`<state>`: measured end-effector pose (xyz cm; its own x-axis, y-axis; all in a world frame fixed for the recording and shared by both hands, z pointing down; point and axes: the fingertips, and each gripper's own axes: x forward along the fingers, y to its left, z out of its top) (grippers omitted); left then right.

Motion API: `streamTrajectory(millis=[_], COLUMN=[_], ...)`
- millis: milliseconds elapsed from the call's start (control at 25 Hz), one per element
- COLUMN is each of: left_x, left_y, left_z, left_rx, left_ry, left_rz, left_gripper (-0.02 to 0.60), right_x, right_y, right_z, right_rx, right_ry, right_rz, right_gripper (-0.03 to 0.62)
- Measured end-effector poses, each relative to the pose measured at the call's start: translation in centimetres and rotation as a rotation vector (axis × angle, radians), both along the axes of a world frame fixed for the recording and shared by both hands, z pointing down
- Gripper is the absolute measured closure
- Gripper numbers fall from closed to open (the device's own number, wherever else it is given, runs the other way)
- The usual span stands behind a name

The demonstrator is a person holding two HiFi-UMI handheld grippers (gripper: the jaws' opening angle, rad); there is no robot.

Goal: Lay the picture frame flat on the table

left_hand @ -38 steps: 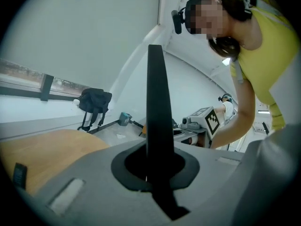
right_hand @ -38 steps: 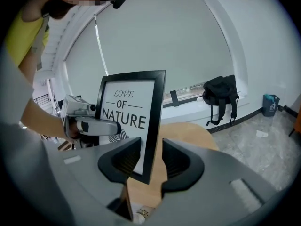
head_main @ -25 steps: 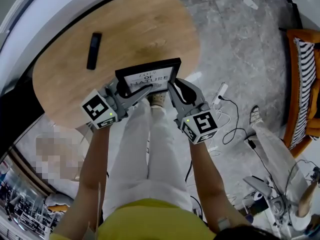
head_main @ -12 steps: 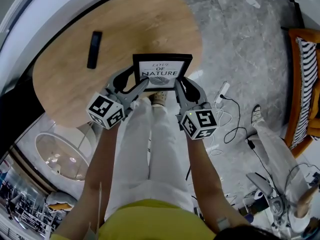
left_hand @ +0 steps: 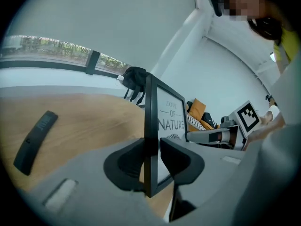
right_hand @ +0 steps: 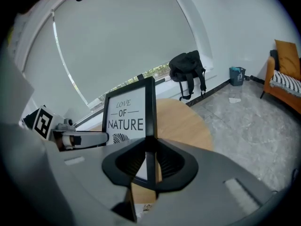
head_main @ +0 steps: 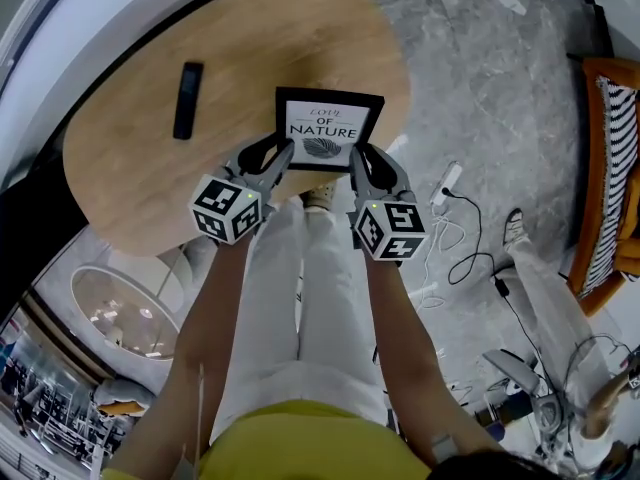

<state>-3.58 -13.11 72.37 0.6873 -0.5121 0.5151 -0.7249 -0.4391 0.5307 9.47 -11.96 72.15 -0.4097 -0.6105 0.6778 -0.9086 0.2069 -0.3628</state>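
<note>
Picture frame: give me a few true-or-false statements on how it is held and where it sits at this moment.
1. The left gripper grips the picture frame by its left edge. True; its jaws have just been closing, with that edge between them.
2. The right gripper is empty. False: it is shut on the frame's right edge.
3. The frame lies flat on the wooden table. False: it is held up on edge, with its print facing the person.
4. A remote control lies on the table, apart from the frame. True.
</note>
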Motion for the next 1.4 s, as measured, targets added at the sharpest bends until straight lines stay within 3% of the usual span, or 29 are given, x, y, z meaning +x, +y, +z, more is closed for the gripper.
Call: streamTrajectory(millis=[760, 1280, 1400], left_x=[1.5, 1.1, 0.6], left_y=[-7.9, -8.3, -8.5], left_z=[9.5, 11.5, 11.3], left_rx=[-0.206, -0.284, -0.283], left_ry=[-0.051, -0.174, -0.165], left_rz=[0.013, -0.05, -0.098], left_gripper=[0.471, 0.46, 0.394], right_x=[1.5, 1.6, 2.1], right_y=[-7.8, -8.1, -8.3], right_z=[9.3, 11.1, 10.9], right_rx=[-0.187, -0.299, -0.286], right_ry=[0.057, 0.066, 0.078], right_rz=[0.083, 0.158, 0.181], right_gripper=[0.525, 0.523, 0.514])
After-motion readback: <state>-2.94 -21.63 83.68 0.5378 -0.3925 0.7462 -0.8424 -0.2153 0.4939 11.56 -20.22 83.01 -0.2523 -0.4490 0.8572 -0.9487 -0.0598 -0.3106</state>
